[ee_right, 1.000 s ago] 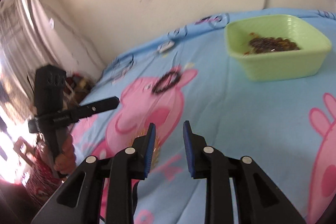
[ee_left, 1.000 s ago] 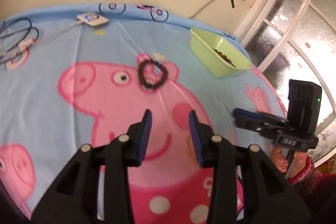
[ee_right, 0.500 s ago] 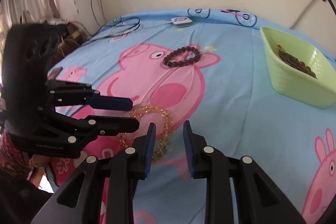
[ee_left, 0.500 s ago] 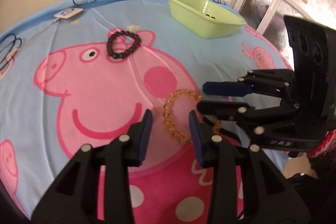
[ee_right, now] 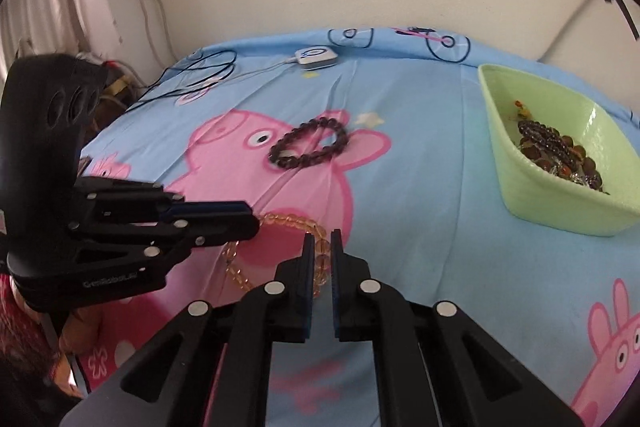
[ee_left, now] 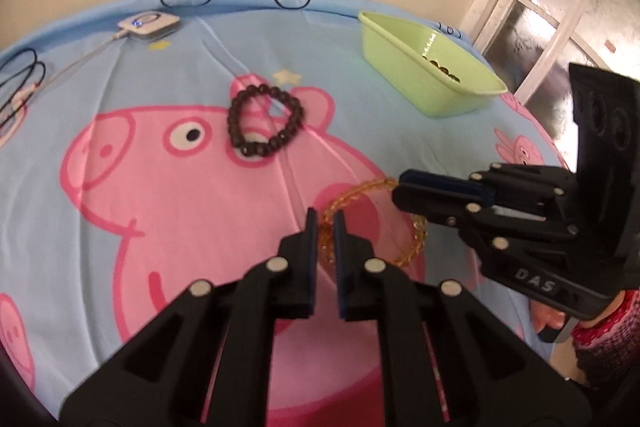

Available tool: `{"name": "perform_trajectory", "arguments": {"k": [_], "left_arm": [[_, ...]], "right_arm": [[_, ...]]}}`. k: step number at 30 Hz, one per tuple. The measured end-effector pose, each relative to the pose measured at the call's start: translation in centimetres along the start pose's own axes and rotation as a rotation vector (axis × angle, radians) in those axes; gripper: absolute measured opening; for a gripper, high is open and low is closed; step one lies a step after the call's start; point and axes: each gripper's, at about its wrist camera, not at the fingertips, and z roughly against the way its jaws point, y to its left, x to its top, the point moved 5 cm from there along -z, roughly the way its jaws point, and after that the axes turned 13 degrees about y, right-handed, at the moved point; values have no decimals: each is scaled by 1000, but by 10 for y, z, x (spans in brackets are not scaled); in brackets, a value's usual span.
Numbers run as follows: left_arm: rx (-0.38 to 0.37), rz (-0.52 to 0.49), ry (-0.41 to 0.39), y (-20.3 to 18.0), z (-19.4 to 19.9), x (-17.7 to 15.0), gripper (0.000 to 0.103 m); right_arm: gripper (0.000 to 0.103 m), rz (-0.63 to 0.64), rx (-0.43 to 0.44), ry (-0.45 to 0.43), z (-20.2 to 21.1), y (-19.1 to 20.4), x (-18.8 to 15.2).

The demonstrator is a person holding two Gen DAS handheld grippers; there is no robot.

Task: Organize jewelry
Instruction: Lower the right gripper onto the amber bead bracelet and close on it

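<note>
On the pig-print bed sheet (ee_right: 420, 211), we have both the left hand-held gripper (ee_left: 326, 223) and right hand-held gripper (ee_right: 320, 243) clenched on the amber glass-bead bracelet (ee_left: 416, 239), the dark wooden-bead bracelet (ee_right: 308, 149) still waiting, others already in the pale green plastic tray (ee_right: 560, 211).

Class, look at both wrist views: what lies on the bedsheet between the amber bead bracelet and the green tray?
Between the amber bead bracelet and the green tray, the right wrist view shows only bare bedsheet. The dark bead bracelet lies off that line, farther back.
</note>
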Motion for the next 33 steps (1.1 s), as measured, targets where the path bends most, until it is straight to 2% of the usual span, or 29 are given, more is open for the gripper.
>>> {"name": "perform_trajectory", "arguments": {"k": [7, 16, 26, 33], "left_arm": [[17, -12, 9, -4, -2, -1, 7], [29, -25, 9, -5, -2, -2, 8], [16, -31, 7, -6, -2, -2, 7], [-1, -40, -13, -8, 2, -1, 7]], "right_arm": [[0, -40, 49, 20, -4, -6, 1], [0, 2, -36, 25, -5, 3, 0], [0, 24, -75, 23, -5, 6, 0], [0, -2, -53, -48, 9, 2, 0]]}}
